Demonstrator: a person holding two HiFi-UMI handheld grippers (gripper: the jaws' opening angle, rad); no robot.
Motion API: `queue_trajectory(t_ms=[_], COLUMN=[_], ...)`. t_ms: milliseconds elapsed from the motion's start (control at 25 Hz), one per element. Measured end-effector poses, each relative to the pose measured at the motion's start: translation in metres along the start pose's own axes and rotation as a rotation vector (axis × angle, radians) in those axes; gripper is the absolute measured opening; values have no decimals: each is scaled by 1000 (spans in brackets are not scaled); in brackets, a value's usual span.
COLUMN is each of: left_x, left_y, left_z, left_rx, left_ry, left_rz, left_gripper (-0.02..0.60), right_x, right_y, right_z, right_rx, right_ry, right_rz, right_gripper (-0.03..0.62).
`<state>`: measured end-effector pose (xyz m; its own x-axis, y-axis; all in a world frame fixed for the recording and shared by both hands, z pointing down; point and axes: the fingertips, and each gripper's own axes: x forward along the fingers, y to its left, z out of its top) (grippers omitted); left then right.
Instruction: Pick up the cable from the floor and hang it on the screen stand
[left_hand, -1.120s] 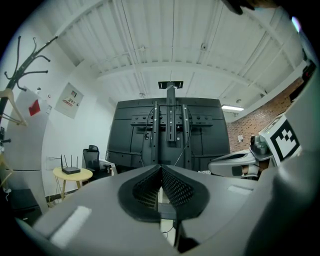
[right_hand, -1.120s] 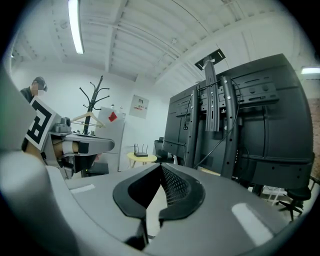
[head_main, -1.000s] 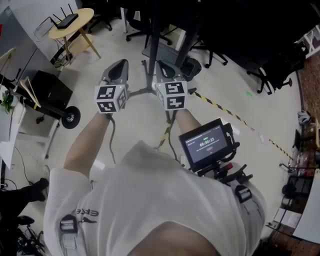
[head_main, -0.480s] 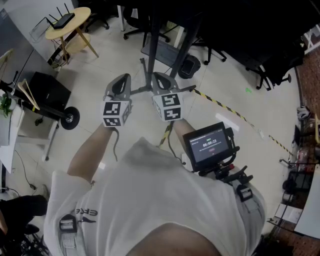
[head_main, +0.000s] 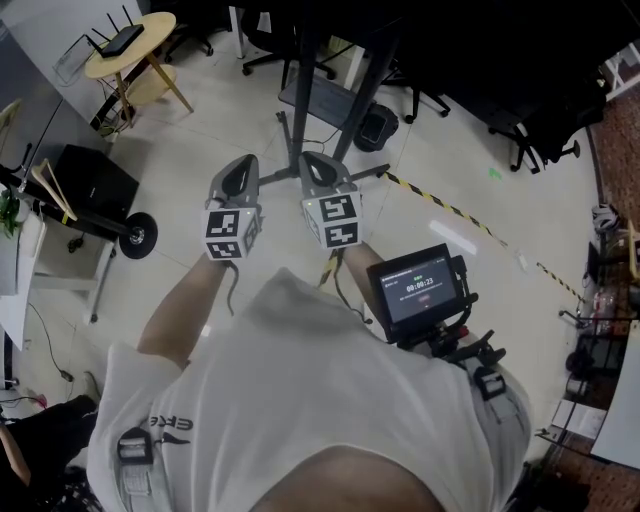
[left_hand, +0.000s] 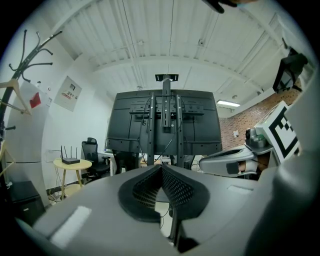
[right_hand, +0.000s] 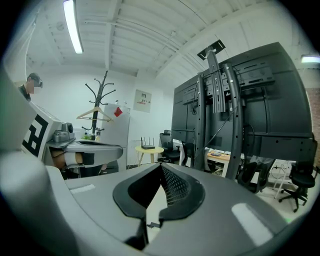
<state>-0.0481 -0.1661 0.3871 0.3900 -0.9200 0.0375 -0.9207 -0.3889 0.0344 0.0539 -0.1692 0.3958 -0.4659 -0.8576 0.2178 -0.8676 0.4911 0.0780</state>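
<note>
Holding the left gripper (head_main: 240, 165) and right gripper (head_main: 312, 162) side by side toward the screen stand (left_hand: 165, 125), jaws pressed together on nothing, the person seems idle, as the cable shows nowhere.

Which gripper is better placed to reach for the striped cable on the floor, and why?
Probably the right gripper: the striped cable runs along the floor on its side of the screen stand; the left gripper is farther off. Both are shut and empty.
</note>
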Motion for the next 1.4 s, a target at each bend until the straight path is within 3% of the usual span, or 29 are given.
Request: queue_trajectory(t_ms=[480, 1400], left_x=[-2, 1], left_y=[1, 5], left_z=[-7, -4], left_rx=[-36, -10], left_ry=[26, 10], left_rz=[1, 8], left_gripper=[3, 3], right_x=[-1, -1], right_y=[1, -4], right_z=[-3, -2], right_rx=[6, 8], right_ry=[8, 4], right_rz=[2, -11], right_gripper=[12, 12])
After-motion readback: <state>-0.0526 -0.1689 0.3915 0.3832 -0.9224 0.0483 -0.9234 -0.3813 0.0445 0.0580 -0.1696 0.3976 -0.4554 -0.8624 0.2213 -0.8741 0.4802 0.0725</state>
